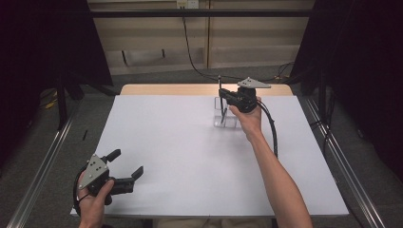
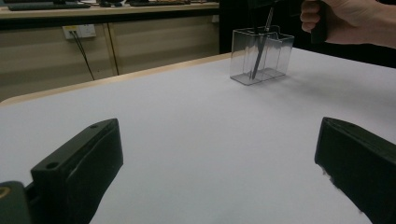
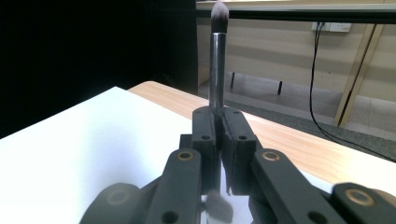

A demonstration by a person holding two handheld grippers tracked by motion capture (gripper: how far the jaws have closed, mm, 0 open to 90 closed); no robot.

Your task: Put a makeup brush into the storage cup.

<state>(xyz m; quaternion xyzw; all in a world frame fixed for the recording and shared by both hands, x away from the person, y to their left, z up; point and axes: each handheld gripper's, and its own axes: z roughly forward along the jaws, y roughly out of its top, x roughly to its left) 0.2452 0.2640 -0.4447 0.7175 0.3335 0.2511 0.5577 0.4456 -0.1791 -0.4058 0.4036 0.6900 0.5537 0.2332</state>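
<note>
Right gripper (image 1: pixel 221 97) squeezing a makeup brush (image 3: pixel 217 60) over the clear box (image 1: pixel 224 115) at upper middle, left gripper (image 1: pixel 127 164) resting wide open at lower left of the counter (image 1: pixel 180 156)

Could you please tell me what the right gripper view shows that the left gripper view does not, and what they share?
The right gripper view shows the right gripper shut on the brush, with the bristle tip up. The left gripper view shows the left gripper open over the white table, and the clear holder that the brush's lower end stands in. Both show the brush, the table and the wall sockets.
</note>
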